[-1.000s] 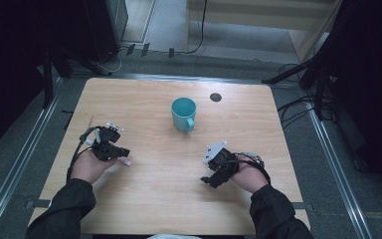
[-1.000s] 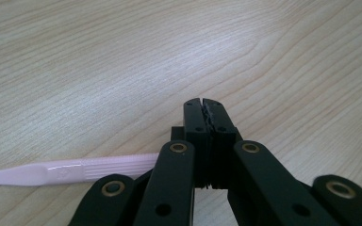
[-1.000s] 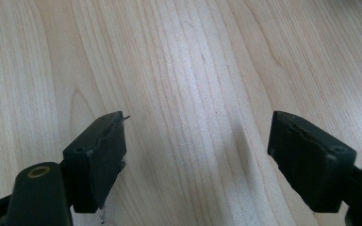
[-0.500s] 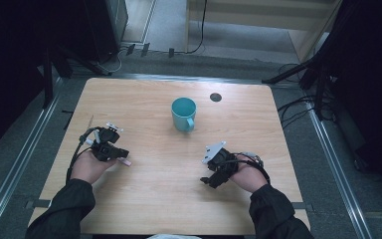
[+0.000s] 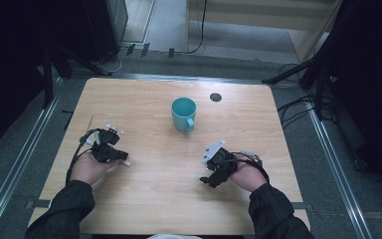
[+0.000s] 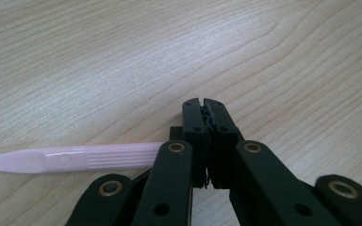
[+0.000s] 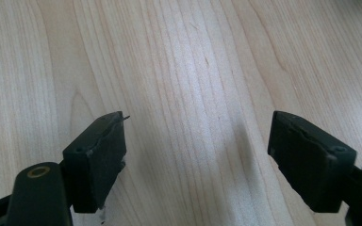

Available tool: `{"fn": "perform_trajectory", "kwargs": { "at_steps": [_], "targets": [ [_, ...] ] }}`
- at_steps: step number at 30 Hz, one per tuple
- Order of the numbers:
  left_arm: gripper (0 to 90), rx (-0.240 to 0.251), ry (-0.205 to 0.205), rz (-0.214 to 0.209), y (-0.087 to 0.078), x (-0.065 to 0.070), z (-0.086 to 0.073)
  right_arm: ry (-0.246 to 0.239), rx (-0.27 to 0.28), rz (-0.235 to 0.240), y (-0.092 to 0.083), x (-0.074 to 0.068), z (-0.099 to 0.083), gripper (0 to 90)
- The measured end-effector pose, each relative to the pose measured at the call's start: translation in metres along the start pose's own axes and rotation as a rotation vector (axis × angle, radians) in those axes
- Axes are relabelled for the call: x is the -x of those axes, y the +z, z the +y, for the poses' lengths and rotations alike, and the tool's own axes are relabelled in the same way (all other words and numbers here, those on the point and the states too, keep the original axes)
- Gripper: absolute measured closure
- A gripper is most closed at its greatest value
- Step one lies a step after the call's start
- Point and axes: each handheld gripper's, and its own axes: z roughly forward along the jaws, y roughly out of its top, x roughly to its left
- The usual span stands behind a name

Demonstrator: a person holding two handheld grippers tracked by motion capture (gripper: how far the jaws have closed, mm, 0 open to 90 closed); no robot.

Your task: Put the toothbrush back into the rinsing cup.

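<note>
Left gripper (image 6: pixel 202 104) clenched on pink plastic stick (image 6: pixel 70 157), jaws pressed together, stick passing between them near the base and poking out flat to the side, low over the table (image 6: pixel 99 56). Same gripper (image 5: pixel 110 149) in high view sits near the table's left edge, pink tip (image 5: pixel 125 163) just visible beside it. Right gripper (image 7: pixel 195 141) released, jaws wide apart, nothing between, bare wood grain below; in high view (image 5: pixel 214 172) tilted down over the table, well apart from the left one. Teal mug (image 5: pixel 184 114) ahead of both grippers, roughly between them and further out, upright, handle toward the person; inside looks empty. Small dark round spot (image 5: pixel 215 97) on the tabletop beyond the mug, to its right. Clear wood between jaws and mug on both sides. Cables (image 5: pixel 293 107) off the table's right edge.
</note>
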Motion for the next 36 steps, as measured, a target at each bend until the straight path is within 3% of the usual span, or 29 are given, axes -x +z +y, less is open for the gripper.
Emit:
{"fn": "perform_trajectory", "kwargs": {
  "at_steps": [21,36],
  "targets": [
    [87.2,-0.033,-0.036,0.019,-0.006,-0.009,-0.01,-0.01,-0.006,0.004,0.002,0.0,0.001,19.9],
    [87.2,-0.063,-0.063,0.027,-0.017,-0.018,-0.027,-0.009,-0.005,0.001,0.001,0.001,0.001,19.8]
  ]
}}
